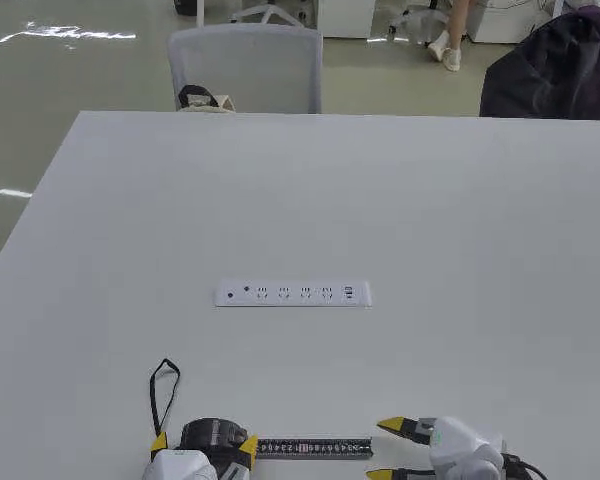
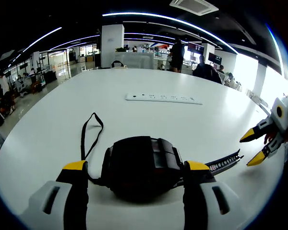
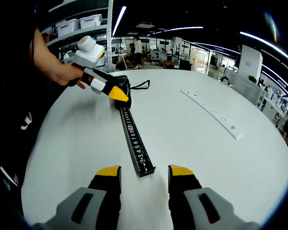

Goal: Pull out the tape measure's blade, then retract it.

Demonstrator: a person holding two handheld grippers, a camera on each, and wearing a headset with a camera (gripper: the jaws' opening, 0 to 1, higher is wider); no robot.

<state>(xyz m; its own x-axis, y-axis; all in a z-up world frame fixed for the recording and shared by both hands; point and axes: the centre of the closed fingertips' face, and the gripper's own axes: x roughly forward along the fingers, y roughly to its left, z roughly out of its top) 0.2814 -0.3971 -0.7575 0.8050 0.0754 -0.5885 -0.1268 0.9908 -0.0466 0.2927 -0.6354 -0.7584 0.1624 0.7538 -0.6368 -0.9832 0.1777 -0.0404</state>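
Two grippers at work; where do we see the tape measure (image 1: pixel 213 436)?

We see it near the front edge of the table (image 1: pixel 300 200). Its black case sits between the jaws of the left gripper (image 1: pixel 204 444), which press on its two sides and hold it.

And the right gripper (image 1: pixel 387 450)?

Its jaws stand wide, and the end of the blade (image 1: pixel 313 448) lies in the gap at their tips, touching neither.

How much room do we have?

Little toward us, since the edge is close. Bare white top runs to either side, and a power strip (image 1: pixel 293 294) lies well apart, farther in.

Which way does it point?

We see the blade flat, numbers up, its length running from the case rightward along the front edge. The strap (image 1: pixel 162 392) loops away toward the power strip.
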